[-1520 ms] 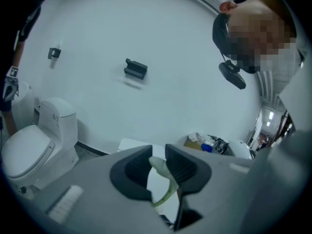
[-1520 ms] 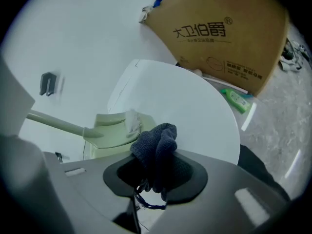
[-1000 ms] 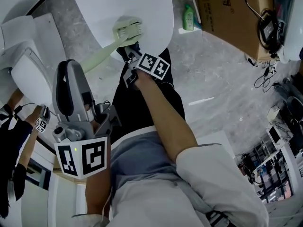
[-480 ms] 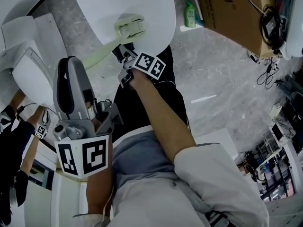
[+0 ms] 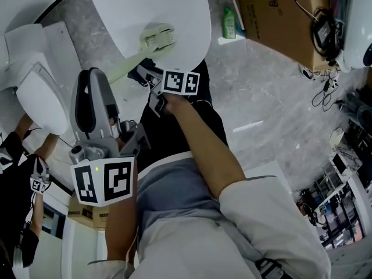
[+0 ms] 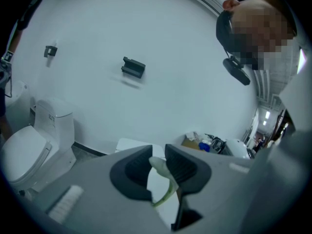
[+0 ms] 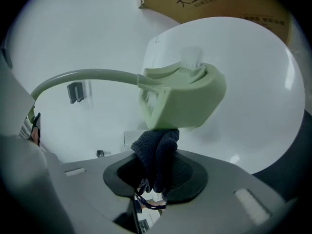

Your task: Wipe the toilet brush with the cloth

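With left gripper clamped on toilet brush handle and right gripper pinching cloth against head's underside over white surface, hold handle rigid, sweep cloth along head lightly.

Pale green all over the long-handled plastic toilet brush. Dark navy on the bunched terry cloth. Plain white across the round worktop; mottled grey marbling on the floor.
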